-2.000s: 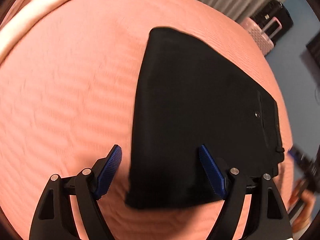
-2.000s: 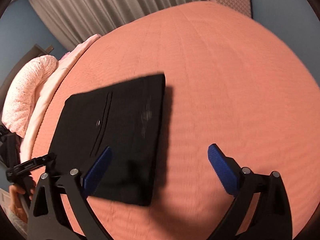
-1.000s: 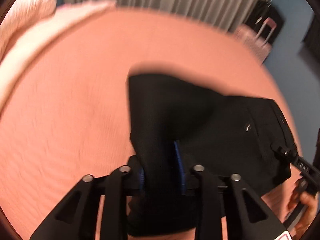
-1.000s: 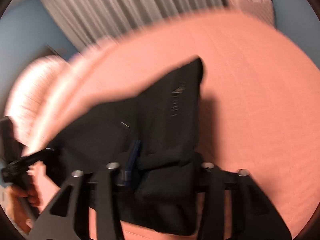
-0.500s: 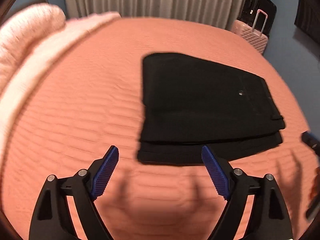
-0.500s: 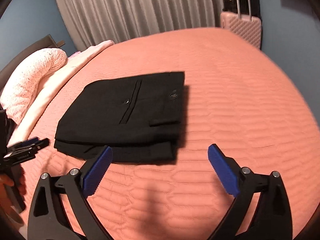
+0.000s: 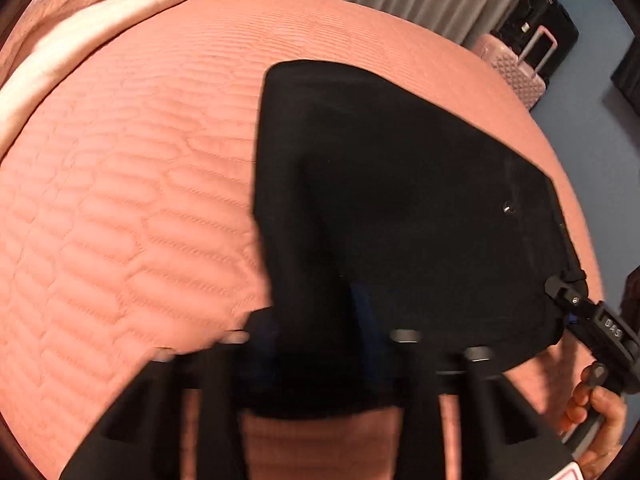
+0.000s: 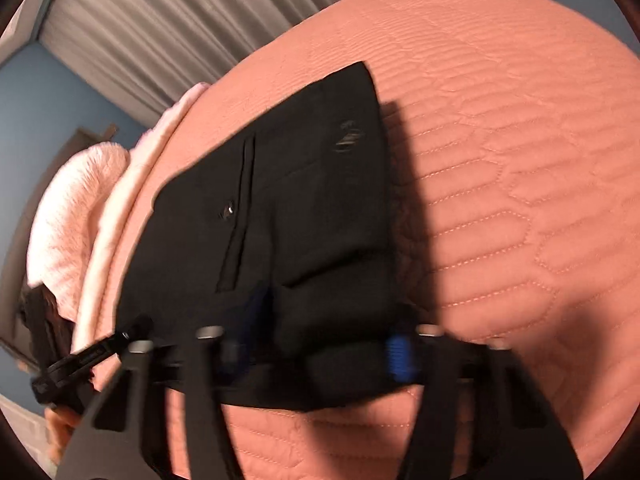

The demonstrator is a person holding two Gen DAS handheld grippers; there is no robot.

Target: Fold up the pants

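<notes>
The black pants (image 7: 400,208) lie folded into a rectangle on the salmon quilted bed (image 7: 120,200). My left gripper (image 7: 320,332) is shut on the near left edge of the pants; its blue pads are mostly hidden by the cloth. In the right wrist view the pants (image 8: 304,200) show a back pocket with a button. My right gripper (image 8: 320,348) is closed on the near right corner of the pants, the cloth bunched between its blue pads. The right gripper also shows in the left wrist view (image 7: 568,292), at the pants' right corner.
Pink pillows and a folded blanket (image 8: 80,216) lie at the head of the bed. Grey curtains (image 8: 180,28) hang behind. A pink suitcase (image 7: 516,68) and a black one (image 7: 540,20) stand by the blue wall beyond the bed's far corner.
Half a second ago both grippers hung open above the bed short of the pants. Now both have moved forward and closed on the pants' near edge.
</notes>
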